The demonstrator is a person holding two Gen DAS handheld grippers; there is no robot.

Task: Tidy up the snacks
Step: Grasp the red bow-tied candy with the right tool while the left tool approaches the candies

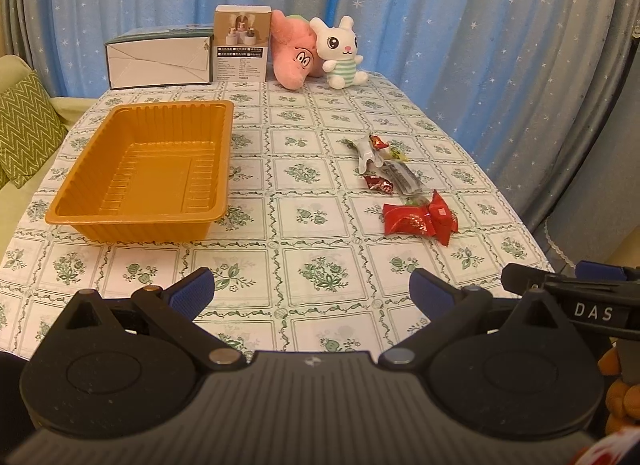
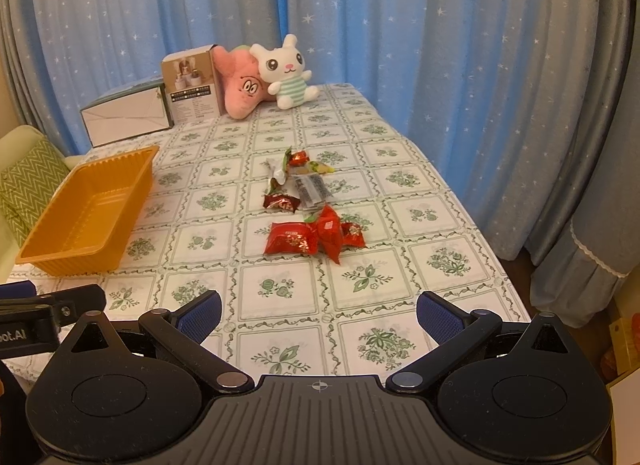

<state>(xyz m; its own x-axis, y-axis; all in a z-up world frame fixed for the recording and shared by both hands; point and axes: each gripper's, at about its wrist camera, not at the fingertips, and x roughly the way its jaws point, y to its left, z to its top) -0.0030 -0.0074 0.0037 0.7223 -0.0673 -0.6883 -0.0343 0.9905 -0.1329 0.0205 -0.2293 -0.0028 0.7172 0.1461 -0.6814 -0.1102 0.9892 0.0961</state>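
While the snacks (image 2: pixel 310 209) lie in a loose line down the middle of the table (image 2: pixel 420 265), none of them is in the orange tray (image 2: pixel 88 209), which sits empty well to their left. Nearest the grippers are two larger red packets (image 2: pixel 316 237) touching each other, with a small red sweet (image 2: pixel 354 234) tucked against their right side. Beyond them are one dark red wrapped candy (image 2: pixel 281 202), one clear packet with dark print (image 2: pixel 314 189), one silvery wrapper (image 2: pixel 277 171), and one red and one yellowish sweet at the far end; the pile overlaps there, so the exact count is uncertain.

Both tools hang over the near edge of the table, holding nothing. On the left gripper (image 1: pixel 311 289) the two blue-padded fingers are spread wide, and on the right gripper (image 2: pixel 319 315) they are spread just as wide.

At the far end stand two boxes, one low white box (image 1: pixel 160 61) and one taller printed box (image 1: pixel 241 43), then two plush toys: one pink toy (image 1: pixel 294 51) and one white rabbit (image 1: pixel 340 53). Blue star-print curtains (image 1: pixel 460 17) hang behind.
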